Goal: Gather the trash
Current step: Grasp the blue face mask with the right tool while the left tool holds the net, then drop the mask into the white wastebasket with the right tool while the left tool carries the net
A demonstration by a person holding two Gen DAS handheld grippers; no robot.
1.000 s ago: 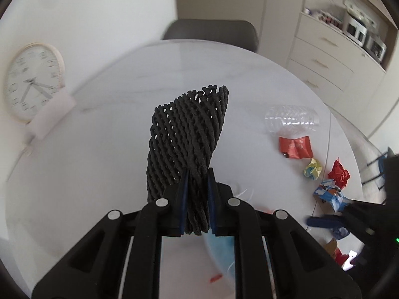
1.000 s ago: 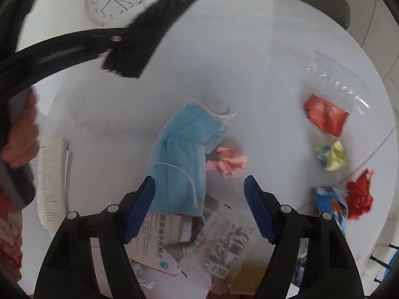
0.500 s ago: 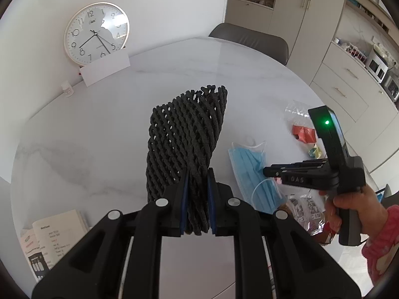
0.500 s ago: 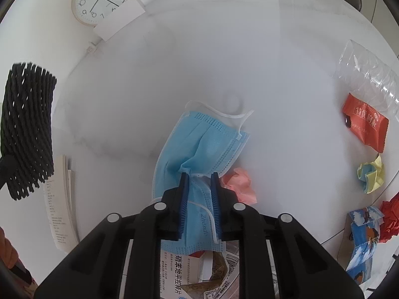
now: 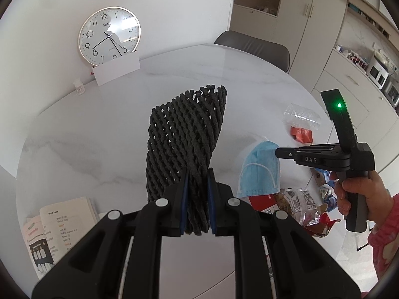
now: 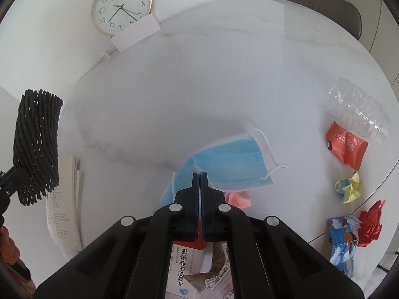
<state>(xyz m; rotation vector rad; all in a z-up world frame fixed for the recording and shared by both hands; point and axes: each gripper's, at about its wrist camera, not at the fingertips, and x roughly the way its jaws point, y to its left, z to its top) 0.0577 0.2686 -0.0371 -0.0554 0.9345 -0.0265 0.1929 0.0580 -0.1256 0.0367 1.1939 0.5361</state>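
Trash on the round white marble bench (image 6: 199, 87): one blue pleated face mask (image 6: 232, 164), one clear crushed plastic bottle (image 6: 359, 109), one orange-red sachet (image 6: 346, 147), one yellow crumpled paper (image 6: 349, 186), one red crumpled paper (image 6: 371, 221), one pink crumpled paper (image 6: 238, 198). Most lies along the right edge; packets crowd the near edge. Left gripper (image 5: 197, 189): fingers clamped on one black foam mesh sleeve (image 5: 184, 139), held above the bench. Right gripper (image 6: 200, 191): fingers pressed together on the mask's fold. One second earlier they stood apart over the mask; half a second earlier the mask lay flatter.
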